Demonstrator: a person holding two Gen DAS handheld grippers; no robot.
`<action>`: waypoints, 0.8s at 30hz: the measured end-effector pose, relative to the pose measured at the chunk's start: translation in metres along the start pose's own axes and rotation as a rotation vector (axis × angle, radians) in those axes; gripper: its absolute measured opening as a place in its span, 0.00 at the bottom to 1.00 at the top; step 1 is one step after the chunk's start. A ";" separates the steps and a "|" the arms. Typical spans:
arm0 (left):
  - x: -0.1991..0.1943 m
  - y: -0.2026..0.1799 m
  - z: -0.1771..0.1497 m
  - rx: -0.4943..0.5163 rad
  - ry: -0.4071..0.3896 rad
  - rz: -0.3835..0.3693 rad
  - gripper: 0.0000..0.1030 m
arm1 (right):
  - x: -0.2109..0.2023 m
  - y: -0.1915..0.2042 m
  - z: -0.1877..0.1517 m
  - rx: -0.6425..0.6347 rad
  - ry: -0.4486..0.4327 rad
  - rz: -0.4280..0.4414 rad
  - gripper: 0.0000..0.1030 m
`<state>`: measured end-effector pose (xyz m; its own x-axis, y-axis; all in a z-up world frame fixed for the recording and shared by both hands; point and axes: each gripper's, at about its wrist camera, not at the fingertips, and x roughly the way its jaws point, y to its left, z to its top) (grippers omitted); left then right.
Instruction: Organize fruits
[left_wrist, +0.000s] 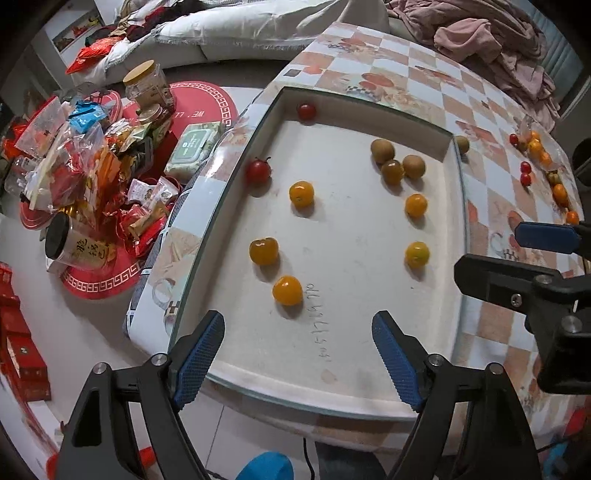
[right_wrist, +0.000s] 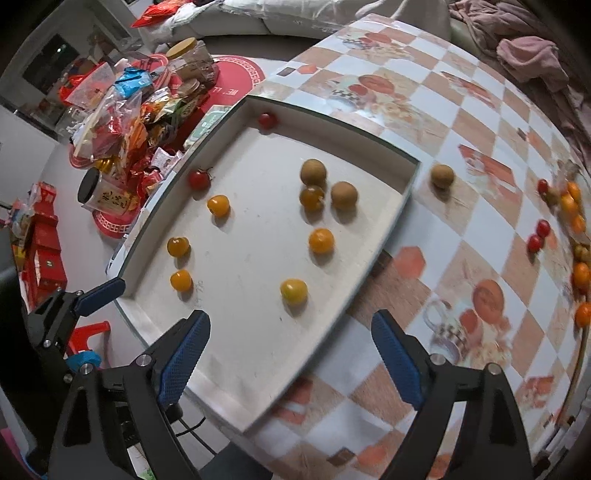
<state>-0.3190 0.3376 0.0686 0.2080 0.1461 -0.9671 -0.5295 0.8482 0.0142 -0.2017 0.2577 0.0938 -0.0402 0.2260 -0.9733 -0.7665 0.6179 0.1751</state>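
So both my jaws were spread wide with nothing in them, hanging over the white tray (left_wrist: 258, 133) on the checkered table (left_wrist: 487, 236). My left gripper (left_wrist: 298, 354) was above the tray's near edge, my right gripper (right_wrist: 291, 360) over its near right corner.

Inside the tray, the left side had two red tomatoes (left_wrist: 258, 170) against the wall and three yellow tomatoes (left_wrist: 263, 251) running down toward me. The right side had three brown fruits (left_wrist: 382, 150) bunched up touching each other, kiwis I think, though the view was too soft to be sure, plus two more yellow ones (left_wrist: 416, 254) below them.

One more brown fruit (right_wrist: 442, 176) sat on the table just outside the tray's far right corner. Way off at the table's right edge was a loose pile of orange and red fruits (right_wrist: 570, 206), with two small red ones (right_wrist: 539, 236) a bit apart from it.
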 end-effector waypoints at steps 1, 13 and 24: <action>-0.003 -0.001 0.000 0.004 0.004 -0.002 0.99 | -0.003 0.000 -0.001 0.004 0.001 -0.002 0.89; -0.043 0.000 -0.001 0.026 -0.011 0.012 1.00 | -0.046 0.001 -0.013 0.018 0.021 -0.064 1.00; -0.065 -0.011 -0.006 0.106 0.075 0.033 1.00 | -0.073 0.004 -0.029 0.004 0.050 -0.097 1.00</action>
<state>-0.3314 0.3157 0.1301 0.1277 0.1399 -0.9819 -0.4446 0.8930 0.0695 -0.2206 0.2214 0.1614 0.0024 0.1268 -0.9919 -0.7660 0.6378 0.0797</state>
